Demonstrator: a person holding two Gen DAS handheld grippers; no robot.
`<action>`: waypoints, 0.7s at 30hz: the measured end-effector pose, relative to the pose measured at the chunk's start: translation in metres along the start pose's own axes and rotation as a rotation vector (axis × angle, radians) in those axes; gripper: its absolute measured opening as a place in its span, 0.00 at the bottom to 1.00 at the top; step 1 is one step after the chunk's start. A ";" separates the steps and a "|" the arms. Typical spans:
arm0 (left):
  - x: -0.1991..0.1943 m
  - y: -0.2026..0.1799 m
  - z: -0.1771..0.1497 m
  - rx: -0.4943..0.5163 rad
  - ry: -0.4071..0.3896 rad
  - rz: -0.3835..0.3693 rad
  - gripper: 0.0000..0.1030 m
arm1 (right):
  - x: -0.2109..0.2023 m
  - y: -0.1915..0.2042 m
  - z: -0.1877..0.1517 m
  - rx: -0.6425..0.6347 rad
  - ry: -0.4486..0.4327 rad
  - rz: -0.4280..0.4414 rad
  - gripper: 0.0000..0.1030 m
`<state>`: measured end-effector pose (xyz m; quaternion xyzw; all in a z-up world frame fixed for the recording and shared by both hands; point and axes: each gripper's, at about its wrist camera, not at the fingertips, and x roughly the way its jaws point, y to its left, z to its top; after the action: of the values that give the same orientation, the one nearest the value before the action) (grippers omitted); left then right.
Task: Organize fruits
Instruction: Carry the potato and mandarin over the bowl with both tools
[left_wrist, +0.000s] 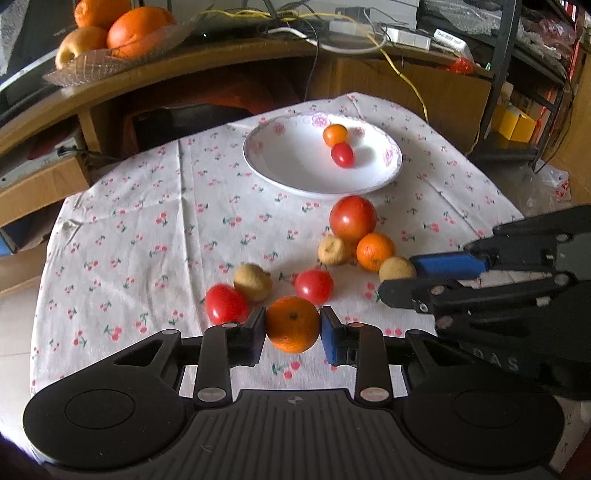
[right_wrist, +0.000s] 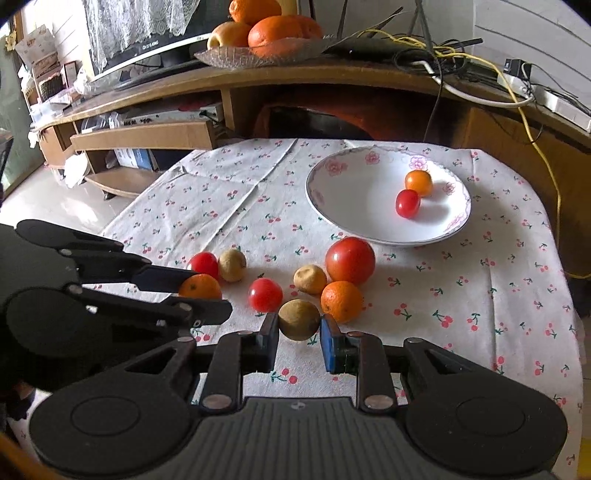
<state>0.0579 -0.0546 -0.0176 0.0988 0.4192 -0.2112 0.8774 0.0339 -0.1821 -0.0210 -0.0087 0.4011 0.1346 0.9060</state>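
A round table covered by a white cloth printed with small red cherries (left_wrist: 147, 229) fills the middle of both views. In the lower centre of the left wrist view, the left gripper (left_wrist: 293, 326) has its two fingers pressed against either side of a round orange mandarin (left_wrist: 293, 325), one black pad on the left and one blue pad on the right. In the lower centre of the right wrist view, the right gripper (right_wrist: 299, 326) is clamped the same way on a small brownish-yellow round fruit (right_wrist: 299, 319).

Loose fruit lies in a cluster on the cloth around them: a large red tomato (right_wrist: 350, 260), a second orange mandarin (right_wrist: 341, 301) just below it, a small red tomato (right_wrist: 265, 294), and a pale dimpled yellow fruit (right_wrist: 310, 279) between them. Further left sit another small red tomato (left_wrist: 225, 304) and another yellow-brown fruit (left_wrist: 253, 281), touching.

Towards the upper right of the table stands a white shallow bowl with pink flowers on its rim (left_wrist: 280, 129). Inside it rest a small orange tomato (left_wrist: 335, 134) and a small red cherry tomato (left_wrist: 342, 155), touching.

In the upper left, a glass dish of oranges (left_wrist: 122, 59) sits on a wooden shelf.
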 end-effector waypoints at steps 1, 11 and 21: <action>0.001 0.000 0.003 -0.003 -0.005 -0.002 0.38 | -0.001 -0.001 0.001 0.004 -0.005 -0.002 0.23; 0.003 -0.006 0.029 -0.016 -0.054 -0.015 0.38 | -0.011 -0.017 0.015 0.055 -0.060 -0.030 0.23; 0.014 -0.005 0.058 -0.026 -0.095 -0.015 0.38 | -0.007 -0.035 0.038 0.084 -0.102 -0.061 0.23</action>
<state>0.1038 -0.0833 0.0085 0.0741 0.3807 -0.2169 0.8958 0.0654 -0.2133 0.0067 0.0239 0.3594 0.0902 0.9285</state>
